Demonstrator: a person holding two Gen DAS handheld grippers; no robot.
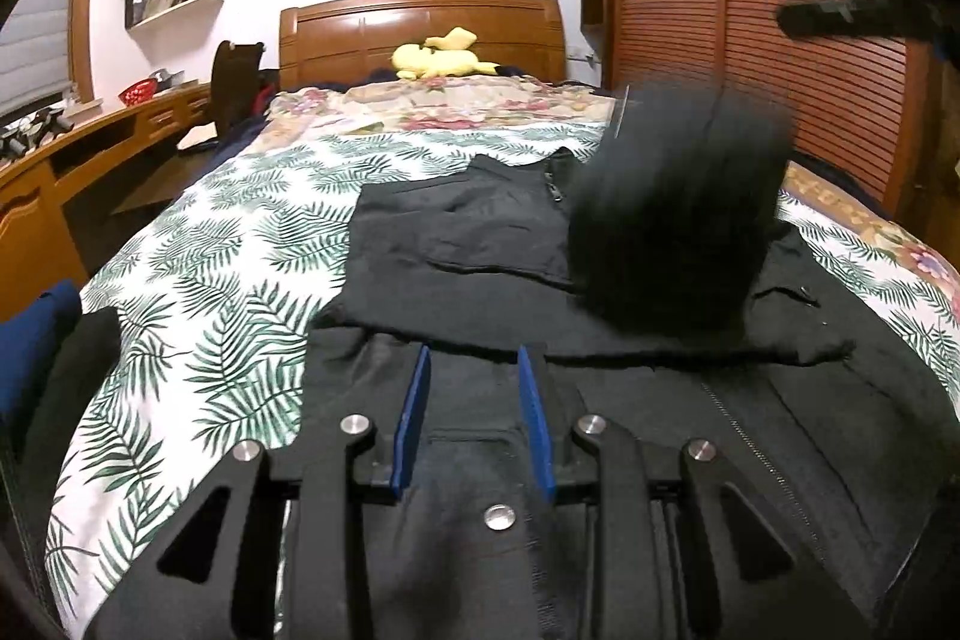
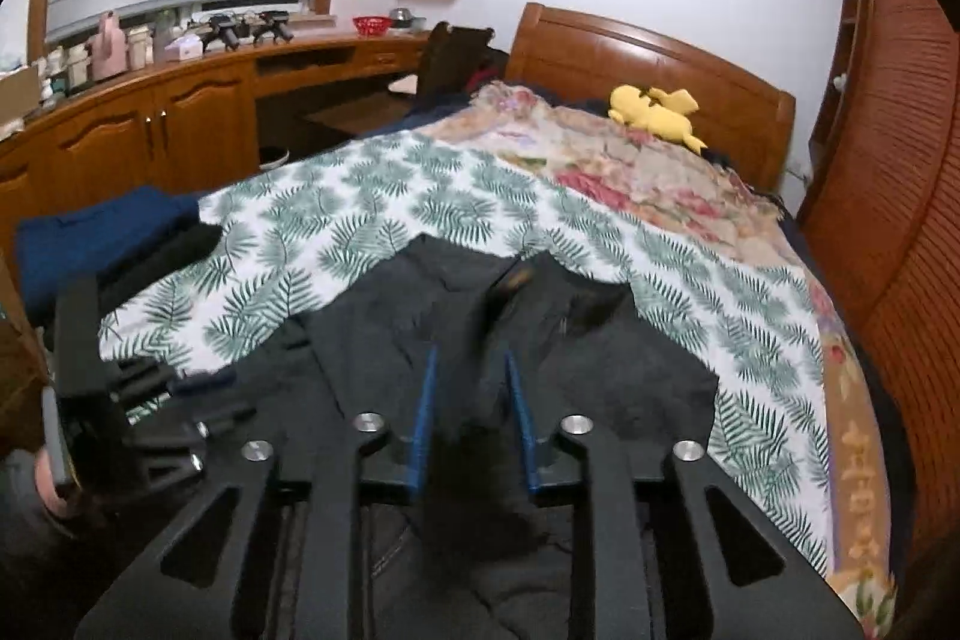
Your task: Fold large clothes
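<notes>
Leaf-print bedspread (image 1: 240, 232) holds the black jacket (image 1: 456, 232) beneath both parted, empty tongs (left (image 1: 474, 358), right (image 2: 471, 361)).

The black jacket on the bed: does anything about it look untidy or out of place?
Yes. The black jacket lies unevenly on the leaf-print bedspread: its fold edges are crooked and one blurred part stands raised above the rest instead of lying flat.

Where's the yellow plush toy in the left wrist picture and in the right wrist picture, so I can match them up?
Left wrist view: the yellow plush toy lies upper centre, at the head of the bed, just in front of the wooden headboard.
Right wrist view: the yellow plush toy lies upper right, again against the wooden headboard.
Shared landmark: the wooden headboard, with the floral blanket below the toy in both.
</notes>
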